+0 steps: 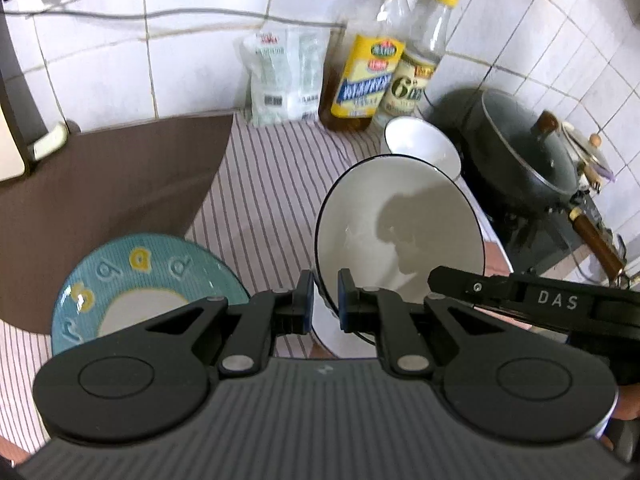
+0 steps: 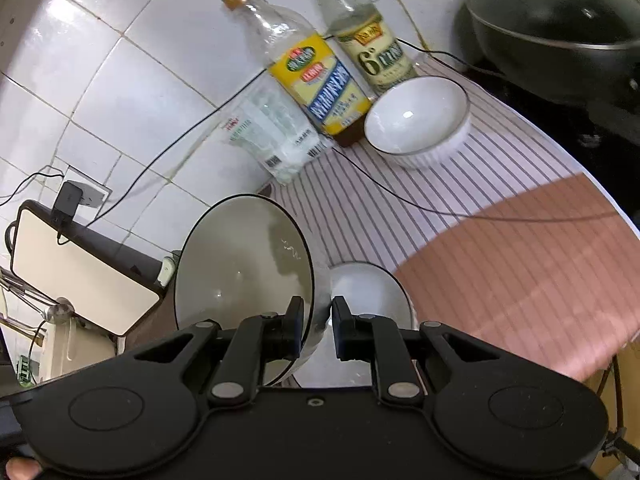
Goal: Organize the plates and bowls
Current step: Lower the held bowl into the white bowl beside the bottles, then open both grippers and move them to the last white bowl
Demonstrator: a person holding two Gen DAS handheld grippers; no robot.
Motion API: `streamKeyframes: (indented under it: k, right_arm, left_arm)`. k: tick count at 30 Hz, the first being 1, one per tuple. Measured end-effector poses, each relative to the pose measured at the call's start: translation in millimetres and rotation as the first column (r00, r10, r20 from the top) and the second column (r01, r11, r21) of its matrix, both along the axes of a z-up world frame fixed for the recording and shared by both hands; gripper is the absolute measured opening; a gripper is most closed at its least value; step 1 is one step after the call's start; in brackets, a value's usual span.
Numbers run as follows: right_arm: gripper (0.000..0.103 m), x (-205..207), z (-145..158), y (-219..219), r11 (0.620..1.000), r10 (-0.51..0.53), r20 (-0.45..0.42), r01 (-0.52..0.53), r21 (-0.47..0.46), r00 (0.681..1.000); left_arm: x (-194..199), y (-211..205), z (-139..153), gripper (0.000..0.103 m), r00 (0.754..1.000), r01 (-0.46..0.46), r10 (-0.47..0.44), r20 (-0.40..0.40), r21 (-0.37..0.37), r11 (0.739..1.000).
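Note:
A large white bowl with a dark rim is held tilted above the striped cloth. My left gripper is shut on its near rim. My right gripper is shut on the same bowl's rim; its body shows at the right of the left wrist view. A smaller white bowl sits below the large one. A white ribbed bowl stands near the bottles. A teal plate with yellow letters lies at the lower left.
Two bottles and a plastic bag stand against the tiled wall. A dark lidded pot sits on the stove at right. A brown mat and an appliance lie left.

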State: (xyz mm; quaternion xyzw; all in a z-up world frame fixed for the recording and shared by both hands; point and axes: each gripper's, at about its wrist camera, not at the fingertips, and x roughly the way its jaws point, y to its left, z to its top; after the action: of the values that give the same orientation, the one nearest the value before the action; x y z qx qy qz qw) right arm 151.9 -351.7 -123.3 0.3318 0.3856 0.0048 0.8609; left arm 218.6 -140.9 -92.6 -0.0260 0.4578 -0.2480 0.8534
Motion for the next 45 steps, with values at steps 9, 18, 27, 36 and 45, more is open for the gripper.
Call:
streamKeyframes:
  k: [9,18,27,36,45]
  right_arm:
    - [0.02,-17,-20,1,0.999,-0.034,0.042,0.035,-0.017,0.999]
    - [0.02,-18,-28,12,0.982,0.033,0.074,-0.019,-0.186,0.997]
    - [0.025,-14,-32,31,0.923,0.105,0.037,-0.084,-0.376,0.994]
    - [0.027,-13,-34,45,0.835,0.183,0.035,-0.137,-0.533,0.982]
    - [0.033,-11,-37,56,0.768,0.214,0.031,-0.149,-0.622,0.976]
  left_arm:
    - [-8,-4,-25,0.011,0.999,-0.009,0.009,-0.05,0.007,1.0]
    - [-10,-13,-46,0.011,0.997,-0.01,0.013,-0.076,0.046,0.999]
    - [-10,-20,-52,0.01,0.997,-0.011,0.017,-0.073,0.085,0.996]
    - [-6,-22,-57,0.011,0.993,-0.016,0.025,-0.114,0.081,0.997]
    - [-1,-18,-61,0.014,0.988,-0.047,0.054,-0.142,0.048,0.998]
